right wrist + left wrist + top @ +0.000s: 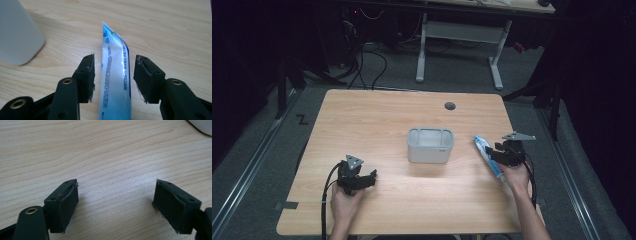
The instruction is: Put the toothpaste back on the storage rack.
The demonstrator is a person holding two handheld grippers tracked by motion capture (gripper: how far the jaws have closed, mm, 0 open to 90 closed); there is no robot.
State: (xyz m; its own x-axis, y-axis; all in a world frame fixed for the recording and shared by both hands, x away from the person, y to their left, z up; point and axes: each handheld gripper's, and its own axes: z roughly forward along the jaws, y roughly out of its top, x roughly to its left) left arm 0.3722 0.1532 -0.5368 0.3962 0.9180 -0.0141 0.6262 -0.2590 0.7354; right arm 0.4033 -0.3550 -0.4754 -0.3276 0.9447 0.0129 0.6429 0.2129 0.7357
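right gripper (113,77) jaws stand apart astride the flat blue-and-white plastic tube (115,82), pads not touching. risk: closing off-centre could skid this slick tube. left gripper (115,205) jaws apart, holding nothing.

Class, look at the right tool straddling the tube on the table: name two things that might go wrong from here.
1. The right tool has its jaws open either side of the blue-and-white tube, with gaps showing; closing on the soft body may squash it or let the glossy tube slip.
2. The tube lies near the table edge on the right side, so a nudge could push it off.
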